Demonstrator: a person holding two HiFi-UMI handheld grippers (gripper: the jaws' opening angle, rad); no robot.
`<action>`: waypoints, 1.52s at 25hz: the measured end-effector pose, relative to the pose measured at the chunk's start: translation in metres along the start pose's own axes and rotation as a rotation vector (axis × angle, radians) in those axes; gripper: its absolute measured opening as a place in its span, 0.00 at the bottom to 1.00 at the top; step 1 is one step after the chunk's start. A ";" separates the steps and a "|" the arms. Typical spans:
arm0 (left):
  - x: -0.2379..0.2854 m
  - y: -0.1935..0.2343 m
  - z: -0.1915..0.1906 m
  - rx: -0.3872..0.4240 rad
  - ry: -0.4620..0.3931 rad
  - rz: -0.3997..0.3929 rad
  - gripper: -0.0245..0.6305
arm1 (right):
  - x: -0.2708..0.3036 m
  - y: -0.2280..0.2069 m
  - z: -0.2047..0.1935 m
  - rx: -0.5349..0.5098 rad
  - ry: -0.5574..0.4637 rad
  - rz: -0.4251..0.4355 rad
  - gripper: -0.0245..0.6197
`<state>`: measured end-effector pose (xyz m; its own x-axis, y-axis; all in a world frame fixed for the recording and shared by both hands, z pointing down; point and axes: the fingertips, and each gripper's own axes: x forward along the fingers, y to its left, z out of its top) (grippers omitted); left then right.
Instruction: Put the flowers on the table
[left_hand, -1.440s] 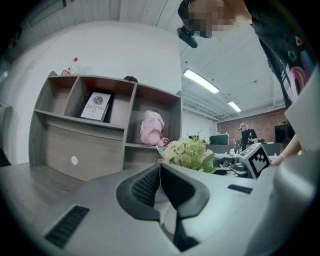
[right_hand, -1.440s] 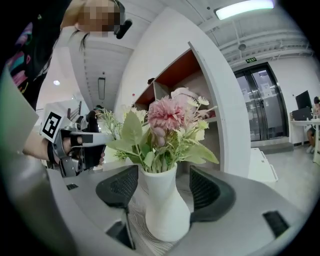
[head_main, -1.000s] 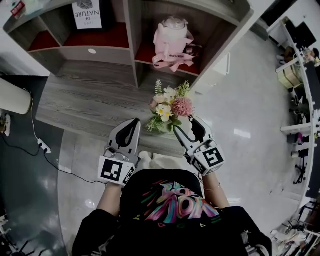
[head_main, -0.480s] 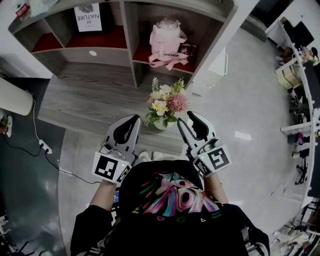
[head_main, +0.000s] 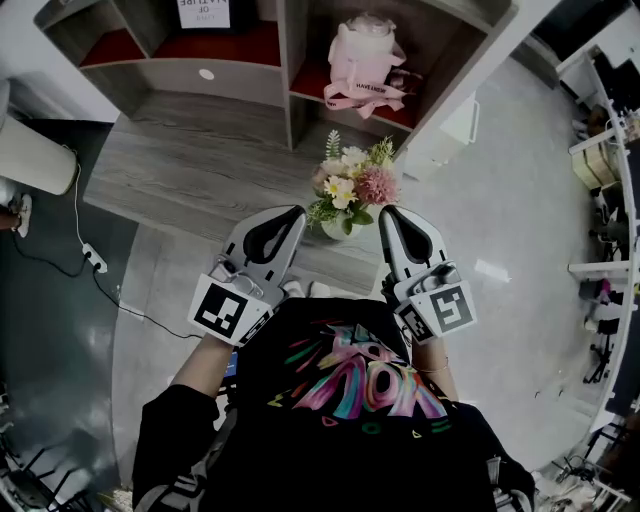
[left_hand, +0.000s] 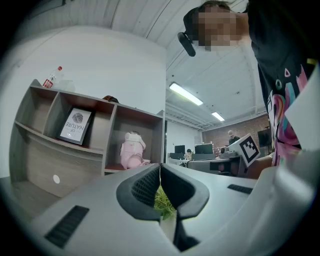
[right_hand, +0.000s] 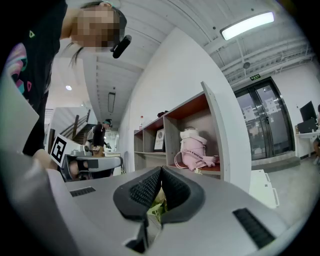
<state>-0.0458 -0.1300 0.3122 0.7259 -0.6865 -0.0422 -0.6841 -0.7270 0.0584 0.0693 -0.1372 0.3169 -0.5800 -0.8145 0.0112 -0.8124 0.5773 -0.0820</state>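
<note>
A bunch of pink, white and yellow flowers (head_main: 353, 186) stands upright in a small white vase (head_main: 337, 229) on the grey wooden table (head_main: 200, 170), near its front edge. My left gripper (head_main: 296, 213) is just left of the vase, its jaws shut and empty. My right gripper (head_main: 389, 213) is just right of the flowers, also shut with nothing held. Neither touches the flowers. In the left gripper view the left gripper (left_hand: 160, 168) has green leaves (left_hand: 163, 203) showing behind its closed tips. The right gripper (right_hand: 161, 171) in its own view shows leaves (right_hand: 157, 206) the same way.
Behind the table stands a shelf unit holding a pink bag (head_main: 364, 56) and a framed sign (head_main: 205, 12). A white cylinder (head_main: 36, 156) sits at the left, and a cable with a power strip (head_main: 95, 262) lies on the floor. Desks and monitors fill the far right.
The right gripper's jaws have gone from open beside the flowers to shut, with nothing in them. Both grippers have drawn slightly back; the flowers stay on the table.
</note>
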 end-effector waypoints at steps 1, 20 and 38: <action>0.000 0.001 0.000 -0.001 0.000 0.001 0.08 | 0.001 0.000 -0.001 0.002 0.003 -0.001 0.06; -0.002 0.028 -0.003 0.002 0.009 0.032 0.08 | 0.012 -0.012 -0.011 0.011 0.039 -0.038 0.06; 0.000 0.029 -0.009 0.006 0.027 0.045 0.08 | 0.014 -0.017 -0.017 0.032 0.042 -0.038 0.06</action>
<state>-0.0652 -0.1508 0.3225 0.6958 -0.7182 -0.0131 -0.7167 -0.6953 0.0533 0.0738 -0.1570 0.3351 -0.5509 -0.8326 0.0568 -0.8322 0.5430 -0.1123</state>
